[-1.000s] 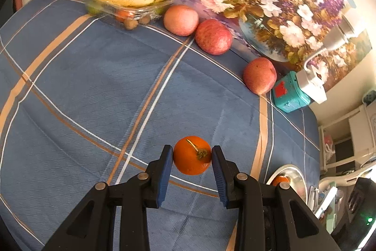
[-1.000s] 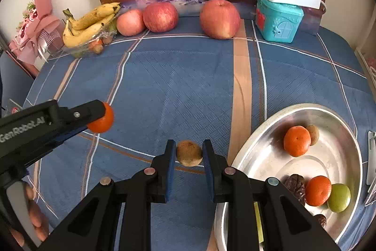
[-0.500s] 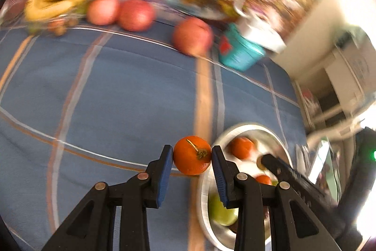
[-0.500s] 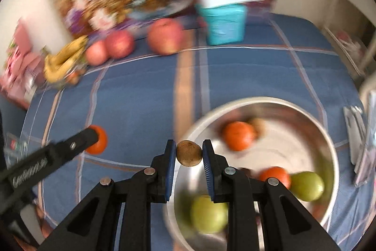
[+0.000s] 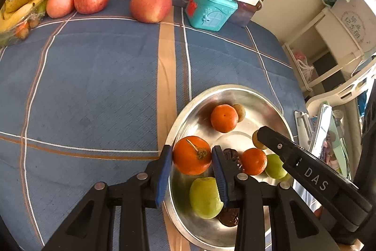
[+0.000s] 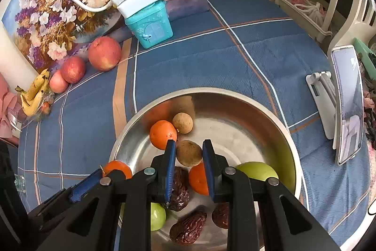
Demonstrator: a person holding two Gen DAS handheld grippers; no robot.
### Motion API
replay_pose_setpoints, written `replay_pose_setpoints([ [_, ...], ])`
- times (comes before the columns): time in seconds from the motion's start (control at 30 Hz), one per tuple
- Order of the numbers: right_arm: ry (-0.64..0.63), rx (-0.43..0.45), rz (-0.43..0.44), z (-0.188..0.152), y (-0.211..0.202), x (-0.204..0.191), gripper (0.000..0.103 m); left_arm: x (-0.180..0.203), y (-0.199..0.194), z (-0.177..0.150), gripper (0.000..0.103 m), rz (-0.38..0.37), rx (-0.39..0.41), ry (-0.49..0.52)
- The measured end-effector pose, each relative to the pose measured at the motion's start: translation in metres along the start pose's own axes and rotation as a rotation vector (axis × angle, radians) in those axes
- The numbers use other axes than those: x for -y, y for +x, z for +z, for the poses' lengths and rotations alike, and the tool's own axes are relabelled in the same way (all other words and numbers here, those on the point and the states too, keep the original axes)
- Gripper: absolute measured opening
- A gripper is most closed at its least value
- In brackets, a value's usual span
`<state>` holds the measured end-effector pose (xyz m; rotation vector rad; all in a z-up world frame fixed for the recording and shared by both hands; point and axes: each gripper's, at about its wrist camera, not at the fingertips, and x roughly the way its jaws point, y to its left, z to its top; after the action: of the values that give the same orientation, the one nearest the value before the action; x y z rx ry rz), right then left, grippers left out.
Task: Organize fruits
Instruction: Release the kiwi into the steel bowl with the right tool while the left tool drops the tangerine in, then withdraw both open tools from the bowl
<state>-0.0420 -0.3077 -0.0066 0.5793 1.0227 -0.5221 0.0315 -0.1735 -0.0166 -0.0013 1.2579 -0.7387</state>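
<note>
Left gripper [image 5: 192,162]: clamps an orange [image 5: 191,155] over the steel bowl [image 5: 185,109].
Right gripper [image 6: 189,158]: clamps a brown fruit [image 6: 188,153] above that bowl.

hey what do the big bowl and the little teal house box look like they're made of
Bowl: apparently polished metal, likely stainless steel; its wall mirrors the fruit. Teal house box: looks like glossy painted tin or plastic; the pictures don't settle which.

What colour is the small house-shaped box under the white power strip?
The house-shaped box is turquoise, with a paler door; the right wrist view shows it best.
</note>
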Motion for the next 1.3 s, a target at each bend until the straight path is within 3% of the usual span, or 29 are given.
replay_pose_setpoints([
  [0.1,0.000,-0.011,-0.002,-0.001,0.002,-0.001,0.025,-0.002,-0.001,0.001,0.051,-0.012,0.003,-0.004],
  [0.4,-0.002,-0.014,-0.011,-0.002,0.001,0.000,0.025,-0.014,-0.009,0.001,0.052,0.014,0.019,-0.031],
  [0.47,-0.004,-0.012,-0.013,-0.002,0.000,-0.001,0.025,-0.021,-0.009,0.001,0.073,0.043,0.022,-0.049],
  [0.57,-0.012,-0.015,-0.023,-0.003,0.000,-0.002,0.028,-0.036,-0.010,0.001,0.086,0.133,0.027,-0.073],
  [0.6,-0.019,-0.020,-0.031,-0.004,0.001,-0.004,0.032,-0.044,-0.010,0.001,0.087,0.169,0.030,-0.084],
  [0.67,-0.032,-0.026,-0.052,-0.006,0.002,-0.006,0.052,-0.054,-0.011,0.000,0.100,0.207,0.037,-0.100],
  [0.7,-0.039,-0.028,-0.061,-0.007,0.003,-0.008,0.054,-0.060,-0.012,0.000,0.103,0.230,0.044,-0.109],
  [1.03,-0.102,-0.014,-0.099,-0.021,0.007,-0.024,0.090,-0.097,-0.027,-0.010,0.103,0.389,0.110,-0.150],
  [1.13,-0.119,0.013,-0.097,-0.029,0.003,-0.029,0.096,-0.098,-0.030,-0.017,0.103,0.401,0.115,-0.136],
  [1.3,-0.186,0.051,-0.080,-0.046,-0.006,-0.039,0.096,-0.092,-0.040,-0.030,0.103,0.403,0.119,-0.104],
])
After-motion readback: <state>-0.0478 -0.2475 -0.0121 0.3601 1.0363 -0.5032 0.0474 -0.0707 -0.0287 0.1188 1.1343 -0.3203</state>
